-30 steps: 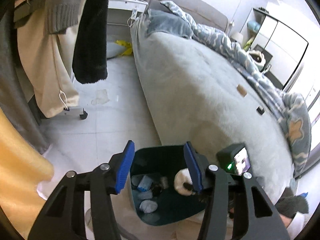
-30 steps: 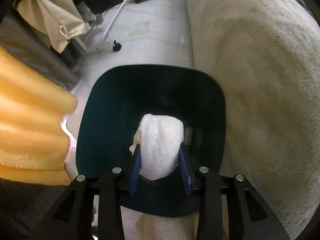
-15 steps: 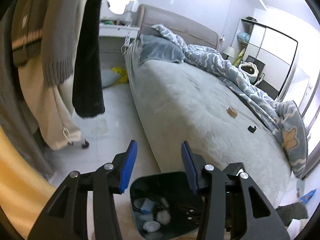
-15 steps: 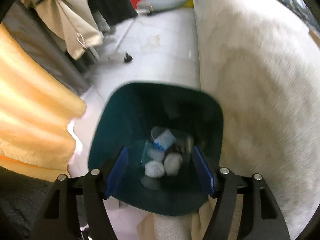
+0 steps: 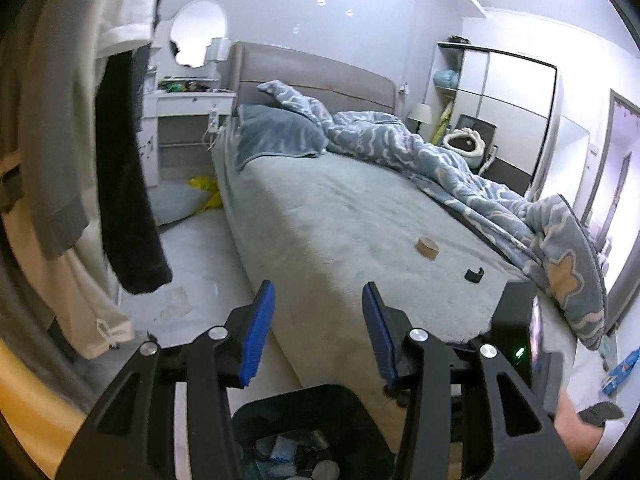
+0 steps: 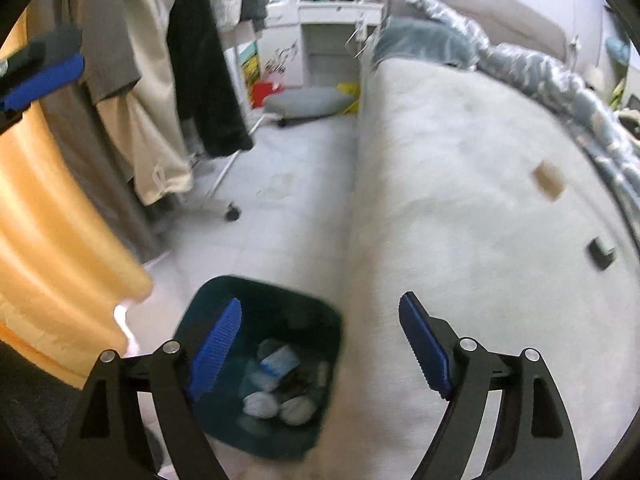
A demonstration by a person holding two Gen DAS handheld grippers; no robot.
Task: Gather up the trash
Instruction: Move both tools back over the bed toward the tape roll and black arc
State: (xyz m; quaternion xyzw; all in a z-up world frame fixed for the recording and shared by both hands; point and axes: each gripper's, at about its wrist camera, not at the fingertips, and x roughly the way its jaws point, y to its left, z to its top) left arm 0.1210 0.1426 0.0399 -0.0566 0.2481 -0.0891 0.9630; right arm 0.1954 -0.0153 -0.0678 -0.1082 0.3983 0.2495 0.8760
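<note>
A dark teal trash bin (image 6: 208, 300) stands on the floor against the side of the bed, holding white wads (image 6: 262, 403) and a blue-and-white packet (image 6: 279, 361). My right gripper (image 6: 320, 308) hovers above the bin and the bed edge; its jaws are opening, with nothing between them. Only the bin's rim (image 5: 304, 394) shows at the bottom of the left wrist view, below my left gripper (image 5: 318, 300), which is open and empty. On the bed lie a brown cardboard ring (image 5: 426, 246) and a small black piece (image 5: 474, 274), both apart from the grippers.
Hanging clothes (image 6: 208, 80) on a wheeled rack and an orange curtain (image 6: 60, 240) line the left. The grey bed (image 6: 460, 200) with a blue quilt (image 5: 460, 168) fills the right. A grey cushion (image 6: 306, 100) lies on the floor by a white dresser (image 5: 188, 128).
My right gripper let go of the white wad, which now lies in the bin, then opened wide and rose. My left gripper also rose and tipped up toward the bed.
</note>
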